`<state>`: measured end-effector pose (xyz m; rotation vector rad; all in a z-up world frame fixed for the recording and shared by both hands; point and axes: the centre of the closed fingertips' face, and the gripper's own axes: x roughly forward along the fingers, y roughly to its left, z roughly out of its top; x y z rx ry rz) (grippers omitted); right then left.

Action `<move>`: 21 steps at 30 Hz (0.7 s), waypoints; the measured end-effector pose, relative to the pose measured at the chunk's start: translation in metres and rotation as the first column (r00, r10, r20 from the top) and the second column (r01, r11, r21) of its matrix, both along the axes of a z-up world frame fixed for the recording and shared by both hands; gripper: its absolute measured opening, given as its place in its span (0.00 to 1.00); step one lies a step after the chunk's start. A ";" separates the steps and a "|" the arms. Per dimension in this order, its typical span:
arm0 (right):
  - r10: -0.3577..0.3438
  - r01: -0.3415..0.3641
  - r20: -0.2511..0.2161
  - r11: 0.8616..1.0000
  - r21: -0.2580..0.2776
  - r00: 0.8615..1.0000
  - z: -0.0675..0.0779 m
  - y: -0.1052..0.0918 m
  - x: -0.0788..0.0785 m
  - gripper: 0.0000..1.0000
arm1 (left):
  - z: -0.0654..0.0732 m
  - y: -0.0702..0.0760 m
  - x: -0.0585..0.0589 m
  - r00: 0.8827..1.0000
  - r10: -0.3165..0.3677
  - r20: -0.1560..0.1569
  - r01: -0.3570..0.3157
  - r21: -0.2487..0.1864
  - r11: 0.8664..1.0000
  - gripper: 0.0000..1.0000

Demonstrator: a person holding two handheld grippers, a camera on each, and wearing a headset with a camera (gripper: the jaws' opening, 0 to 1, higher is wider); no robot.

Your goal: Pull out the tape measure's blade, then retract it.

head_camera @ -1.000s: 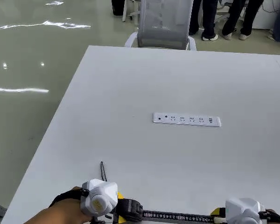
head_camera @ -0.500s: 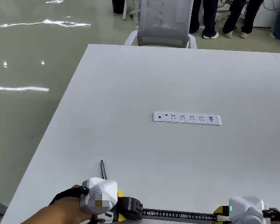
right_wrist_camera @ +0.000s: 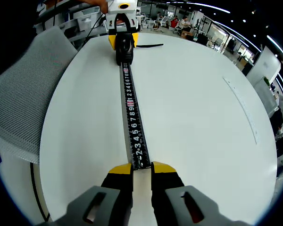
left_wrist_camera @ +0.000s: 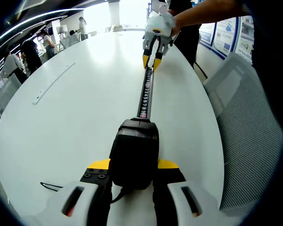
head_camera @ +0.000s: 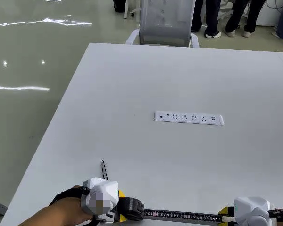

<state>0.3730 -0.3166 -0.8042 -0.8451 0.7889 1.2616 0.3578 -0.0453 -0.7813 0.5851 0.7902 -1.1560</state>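
The black tape measure case (left_wrist_camera: 134, 153) lies near the table's front edge, with my left gripper (left_wrist_camera: 132, 165) shut around its sides. Its black blade (left_wrist_camera: 146, 92) runs flat along the table to my right gripper (left_wrist_camera: 153, 57). In the right gripper view the blade (right_wrist_camera: 132, 120) shows white numbers, and my right gripper (right_wrist_camera: 140, 168) is shut on its end. The case (right_wrist_camera: 124, 44) sits at the far end in the left gripper (right_wrist_camera: 121, 33). From the head view, the left gripper (head_camera: 114, 213), case (head_camera: 131, 209), blade (head_camera: 179, 216) and right gripper (head_camera: 228, 219) line up along the bottom edge.
A white power strip (head_camera: 188, 118) lies mid-table. A thin black cord (head_camera: 104, 170) lies just beyond the left gripper. A grey mesh chair (head_camera: 166, 23) stands at the table's far edge, with people standing behind it. The white table (head_camera: 132, 84) drops off on the left.
My right gripper has moved a little further right with the blade's end, so more blade shows. The left gripper and case have stayed in place.
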 end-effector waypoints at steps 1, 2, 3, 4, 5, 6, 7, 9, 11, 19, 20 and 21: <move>-0.001 0.001 0.000 1.000 0.000 1.000 -0.001 -0.001 0.000 0.12 | 0.000 0.000 0.000 1.000 0.000 0.000 0.000 0.000 1.000 0.29; -0.002 0.002 0.000 1.000 0.000 1.000 -0.001 -0.001 0.000 0.12 | 0.000 0.000 0.000 1.000 0.000 0.000 0.000 0.000 1.000 0.29; -0.003 0.003 -0.001 1.000 -0.001 1.000 0.000 -0.002 0.000 0.12 | -0.001 0.000 0.000 1.000 -0.001 0.000 0.001 0.000 1.000 0.29; -0.003 0.003 -0.001 1.000 -0.001 1.000 -0.001 -0.002 0.000 0.12 | -0.001 0.000 0.000 1.000 -0.002 0.000 0.002 0.000 1.000 0.29; -0.004 0.004 -0.001 1.000 -0.002 1.000 -0.001 -0.002 0.000 0.12 | -0.001 0.000 0.000 1.000 -0.002 0.000 0.002 0.000 1.000 0.29; -0.006 0.006 -0.002 1.000 -0.001 1.000 -0.001 -0.002 0.000 0.12 | -0.001 0.000 0.000 1.000 -0.001 0.000 0.001 -0.001 1.000 0.29; -0.008 0.008 -0.003 1.000 0.000 1.000 -0.001 -0.002 0.000 0.12 | -0.001 0.000 0.000 1.000 -0.001 0.000 0.001 -0.001 1.000 0.29; -0.010 0.010 -0.002 1.000 0.001 1.000 -0.001 -0.002 0.000 0.12 | -0.001 0.000 0.000 1.000 0.001 0.000 -0.001 -0.003 1.000 0.29; -0.012 0.012 -0.003 1.000 0.002 1.000 -0.001 -0.002 0.000 0.12 | -0.001 0.000 0.000 1.000 0.004 -0.001 -0.004 -0.004 1.000 0.29; 0.003 -0.003 0.002 1.000 -0.009 1.000 -0.001 -0.006 -0.004 0.12 | -0.001 0.000 0.000 1.000 0.007 0.000 -0.007 0.002 1.000 0.29; 0.001 -0.001 0.000 1.000 -0.009 1.000 0.000 -0.008 -0.004 0.12 | -0.001 0.000 0.000 1.000 0.008 0.000 -0.008 0.002 1.000 0.29; -0.009 0.009 -0.002 1.000 -0.009 1.000 0.000 -0.013 -0.004 0.12 | -0.001 0.001 0.000 1.000 0.009 0.001 -0.009 0.000 1.000 0.29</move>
